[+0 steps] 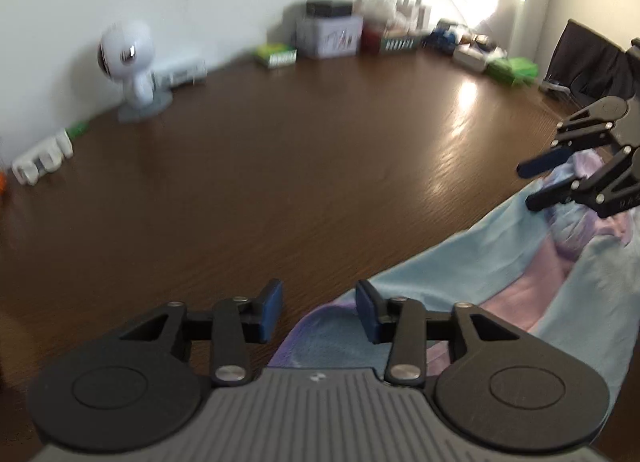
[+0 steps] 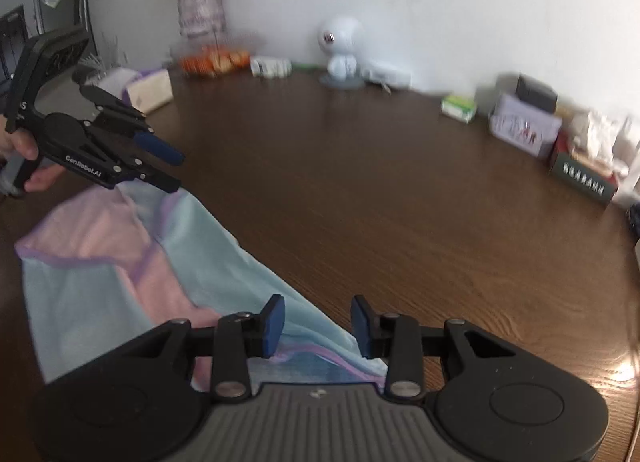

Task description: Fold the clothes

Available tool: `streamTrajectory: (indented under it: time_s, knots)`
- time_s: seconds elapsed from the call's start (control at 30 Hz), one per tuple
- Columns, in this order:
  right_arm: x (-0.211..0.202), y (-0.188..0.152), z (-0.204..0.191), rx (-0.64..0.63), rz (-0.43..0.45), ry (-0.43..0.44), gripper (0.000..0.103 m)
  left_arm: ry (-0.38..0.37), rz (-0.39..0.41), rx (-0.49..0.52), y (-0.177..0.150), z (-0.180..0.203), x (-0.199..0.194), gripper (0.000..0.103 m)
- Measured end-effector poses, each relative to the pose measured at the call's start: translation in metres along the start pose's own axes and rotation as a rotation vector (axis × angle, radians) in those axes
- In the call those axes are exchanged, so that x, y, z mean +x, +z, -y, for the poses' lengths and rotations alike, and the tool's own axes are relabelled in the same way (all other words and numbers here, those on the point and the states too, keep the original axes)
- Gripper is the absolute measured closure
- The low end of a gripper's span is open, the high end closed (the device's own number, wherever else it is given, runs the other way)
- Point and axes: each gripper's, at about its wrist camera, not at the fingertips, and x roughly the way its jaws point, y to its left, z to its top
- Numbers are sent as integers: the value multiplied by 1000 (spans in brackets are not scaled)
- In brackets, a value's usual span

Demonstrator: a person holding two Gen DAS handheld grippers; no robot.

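Garment (image 2: 120, 262), pale blue with pink panels and purple trim, lies rumpled along the near edge of the brown table (image 1: 300, 166), not yet folded. At its left end the left gripper (image 1: 319, 312) hangs over a corner, jaws parted and empty, likely lined up to pinch it. At the right end the right gripper (image 2: 318, 326) hovers the same way, gaping above the hem, holding nothing.

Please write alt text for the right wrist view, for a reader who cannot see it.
The right tool, open, hovers over a pale blue and pink garment on a brown wooden table. The left tool, also open, is at the garment's far end.
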Motion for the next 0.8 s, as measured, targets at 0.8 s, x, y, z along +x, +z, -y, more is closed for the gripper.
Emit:
streamTrajectory:
  time_s: [0.8]
  knots:
    - [-79, -71, -78, -196, 91, 1, 97, 104, 142, 43, -92, 84, -89, 99]
